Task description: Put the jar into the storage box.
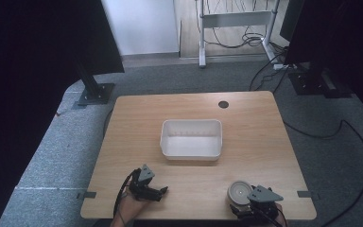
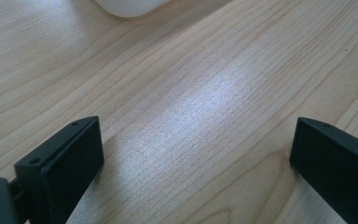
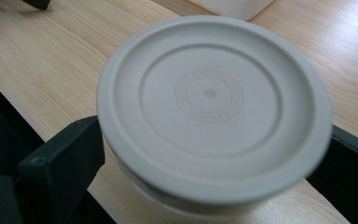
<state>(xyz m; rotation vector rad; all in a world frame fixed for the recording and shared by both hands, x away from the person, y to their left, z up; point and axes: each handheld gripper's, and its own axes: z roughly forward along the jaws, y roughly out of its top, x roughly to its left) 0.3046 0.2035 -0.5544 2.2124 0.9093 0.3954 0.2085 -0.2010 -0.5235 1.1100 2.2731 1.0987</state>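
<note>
High view: right claw [image 1: 246, 202] clamps the tub [image 1: 239, 191] at the surface's [image 1: 264, 142] 5 o'clock; bin [image 1: 191, 152] central, empty. Left claw [image 1: 158, 191] gapes. Grasp done, placing probably left.

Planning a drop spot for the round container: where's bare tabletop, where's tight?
Free: wood left and right of the white bin, and the near strip between the left gripper and the round container. The far edge is bare but for a dark cable hole. Tight: the near right corner, where the right gripper has its jaws around the container.
</note>
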